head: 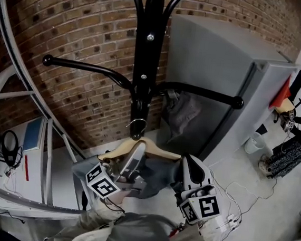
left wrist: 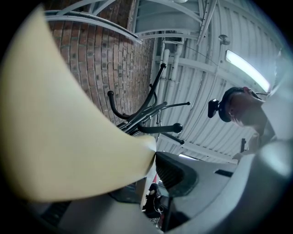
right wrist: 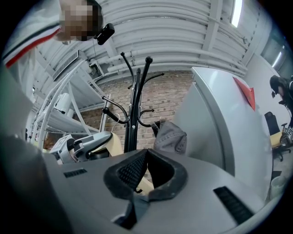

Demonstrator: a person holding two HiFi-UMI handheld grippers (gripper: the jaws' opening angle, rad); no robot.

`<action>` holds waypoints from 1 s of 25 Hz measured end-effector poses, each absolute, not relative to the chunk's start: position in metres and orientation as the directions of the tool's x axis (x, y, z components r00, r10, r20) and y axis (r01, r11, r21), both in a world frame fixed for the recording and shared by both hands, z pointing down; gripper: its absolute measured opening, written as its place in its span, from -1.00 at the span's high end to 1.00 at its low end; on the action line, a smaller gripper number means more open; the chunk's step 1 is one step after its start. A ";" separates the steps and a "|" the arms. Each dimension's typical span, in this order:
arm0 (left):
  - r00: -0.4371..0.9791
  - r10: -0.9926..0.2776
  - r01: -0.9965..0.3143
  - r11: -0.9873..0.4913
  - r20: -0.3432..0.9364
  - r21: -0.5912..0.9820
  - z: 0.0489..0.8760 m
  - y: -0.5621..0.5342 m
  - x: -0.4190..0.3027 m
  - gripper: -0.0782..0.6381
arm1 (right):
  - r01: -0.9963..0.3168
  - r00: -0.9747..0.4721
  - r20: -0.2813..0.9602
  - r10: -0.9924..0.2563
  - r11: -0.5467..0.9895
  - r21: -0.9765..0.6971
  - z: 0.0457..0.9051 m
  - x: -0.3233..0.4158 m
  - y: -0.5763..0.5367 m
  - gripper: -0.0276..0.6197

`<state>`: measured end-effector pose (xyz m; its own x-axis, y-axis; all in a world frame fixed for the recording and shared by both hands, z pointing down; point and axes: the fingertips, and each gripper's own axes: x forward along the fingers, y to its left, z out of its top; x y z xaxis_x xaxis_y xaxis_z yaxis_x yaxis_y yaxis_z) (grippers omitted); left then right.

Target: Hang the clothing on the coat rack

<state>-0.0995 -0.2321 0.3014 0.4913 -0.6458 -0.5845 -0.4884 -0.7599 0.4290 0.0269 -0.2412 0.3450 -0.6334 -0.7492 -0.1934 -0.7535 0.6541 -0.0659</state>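
A black coat rack (head: 146, 64) stands before the brick wall. Just below its lower arms hangs a wooden hanger (head: 158, 150), its metal hook (head: 137, 124) close against the pole. Grey clothing (head: 158, 177) is draped on the hanger. My left gripper (head: 135, 154) is shut on the hanger's left arm, which fills the left gripper view as a cream hanger (left wrist: 68, 128) pressed against the dark pad (left wrist: 176, 173). My right gripper (head: 189, 167) is shut at the hanger's right end, where the pads (right wrist: 132, 171) close over grey cloth (right wrist: 139, 203) and wood. Another grey garment (head: 183, 112) hangs from the rack's right arm.
A tall grey cabinet (head: 224, 66) stands right of the rack. A white metal frame (head: 47, 150) and cables lie at the left. A white bucket (head: 254, 143) and clutter sit on the floor at the far right.
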 end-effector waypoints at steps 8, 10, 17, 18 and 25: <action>0.486 -0.659 -0.496 -0.749 -0.574 0.440 0.311 -0.241 -0.104 0.50 | -0.758 -0.632 -0.171 -0.756 0.649 -0.068 0.350 0.027 -0.241 0.84; 0.478 -0.665 -0.497 -0.743 -0.574 0.447 0.314 -0.245 -0.107 0.50 | -0.759 -0.631 -0.167 -0.758 0.648 -0.069 0.352 0.028 -0.243 0.84; 0.478 -0.654 -0.489 -0.752 -0.586 0.442 0.316 -0.250 -0.108 0.50 | -0.755 -0.637 -0.145 -0.757 0.651 -0.083 0.358 0.027 -0.244 0.84; 0.479 -0.652 -0.487 -0.754 -0.588 0.441 0.316 -0.251 -0.108 0.50 | -0.754 -0.637 -0.143 -0.757 0.651 -0.085 0.358 0.027 -0.244 0.84; 0.479 -0.639 -0.473 -0.766 -0.602 0.436 0.316 -0.256 -0.108 0.49 | -0.754 -0.640 -0.127 -0.758 0.651 -0.090 0.361 0.022 -0.242 0.84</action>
